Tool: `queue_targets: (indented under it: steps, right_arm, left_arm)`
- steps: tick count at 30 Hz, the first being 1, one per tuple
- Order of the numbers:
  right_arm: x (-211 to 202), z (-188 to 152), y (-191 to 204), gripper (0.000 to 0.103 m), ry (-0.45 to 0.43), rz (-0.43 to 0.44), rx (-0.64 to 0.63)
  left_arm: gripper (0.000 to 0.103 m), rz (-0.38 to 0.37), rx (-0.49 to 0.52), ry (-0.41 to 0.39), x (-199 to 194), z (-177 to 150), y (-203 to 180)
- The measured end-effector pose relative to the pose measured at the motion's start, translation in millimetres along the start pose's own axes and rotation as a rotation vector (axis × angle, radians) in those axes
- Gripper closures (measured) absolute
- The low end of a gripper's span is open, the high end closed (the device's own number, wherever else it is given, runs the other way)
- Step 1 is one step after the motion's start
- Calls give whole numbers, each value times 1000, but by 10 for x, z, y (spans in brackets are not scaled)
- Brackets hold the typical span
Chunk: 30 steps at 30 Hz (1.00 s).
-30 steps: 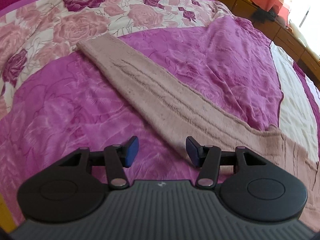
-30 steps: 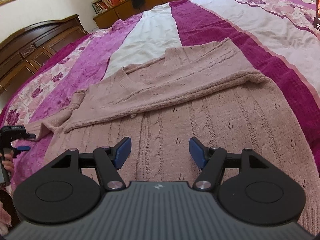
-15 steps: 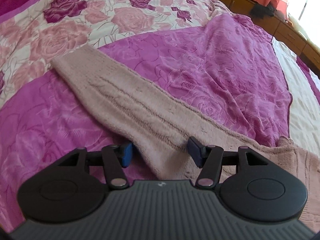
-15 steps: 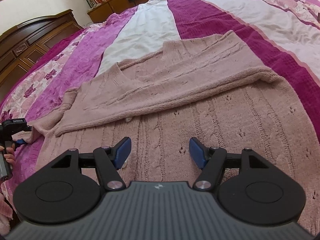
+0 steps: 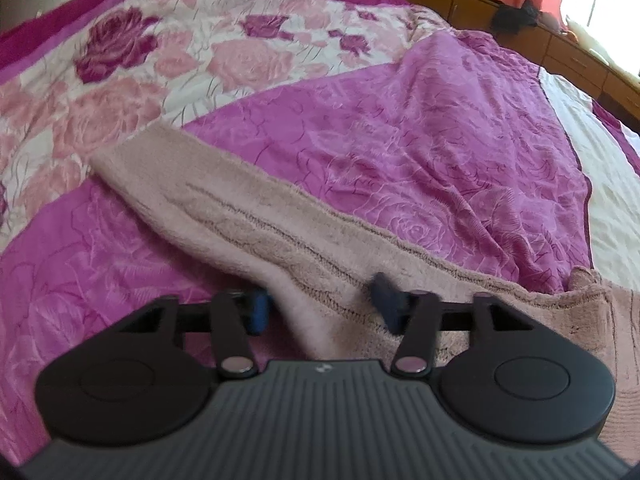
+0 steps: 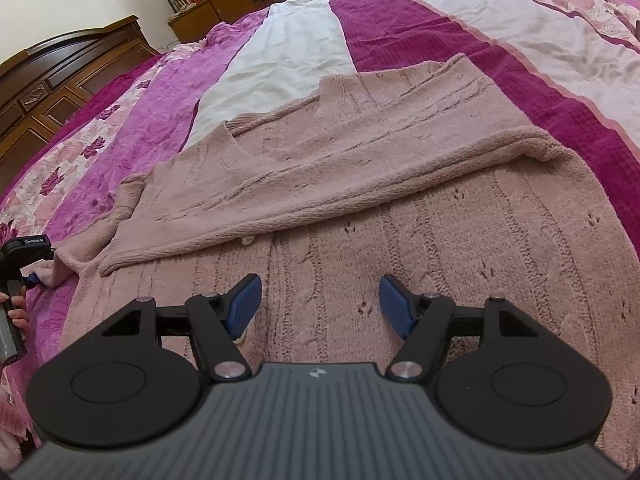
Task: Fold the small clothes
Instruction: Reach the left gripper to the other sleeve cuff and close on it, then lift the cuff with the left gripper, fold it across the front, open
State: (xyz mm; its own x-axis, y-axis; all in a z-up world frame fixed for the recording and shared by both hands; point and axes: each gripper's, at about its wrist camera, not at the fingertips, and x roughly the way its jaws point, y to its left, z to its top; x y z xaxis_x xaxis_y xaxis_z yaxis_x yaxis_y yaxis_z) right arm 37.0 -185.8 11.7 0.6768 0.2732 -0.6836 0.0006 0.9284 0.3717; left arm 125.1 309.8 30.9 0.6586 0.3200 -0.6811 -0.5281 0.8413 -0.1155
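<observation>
In your left wrist view, your left gripper point(image 5: 320, 312) straddles the pink knit cardigan's sleeve point(image 5: 248, 216), blue fingers point(image 5: 258, 312) apart on either side of it, not clamped. The sleeve stretches away from the gripper across the magenta rose-patterned bedspread point(image 5: 440, 140).

In your right wrist view, your right gripper point(image 6: 318, 304) hovers with fingers spread wide above the cardigan point(image 6: 400, 248), whose other sleeve point(image 6: 320, 172) lies folded across its body. Left of the cardigan, your hand point(image 6: 16, 312) holds the other gripper; its white label is too small to read.
</observation>
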Motion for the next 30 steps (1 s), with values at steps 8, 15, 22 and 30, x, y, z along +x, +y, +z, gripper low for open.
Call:
queue_targets:
  steps: [8, 15, 22, 30]
  right_arm:
    - [-62, 7, -35, 30, -17, 12, 15]
    - [-123, 30, -83, 30, -36, 20, 26]
    - [-211, 36, -146, 30, -60, 37, 35]
    - [-294, 40, -280, 29, -83, 42, 70]
  left_arm:
    - [93, -47, -2, -69, -258, 44, -38]
    - [95, -116, 15, -173, -785, 140, -173]
    - [95, -193, 51, -284, -1285, 291, -441]
    - [95, -305, 113, -352, -1685, 334, -968]
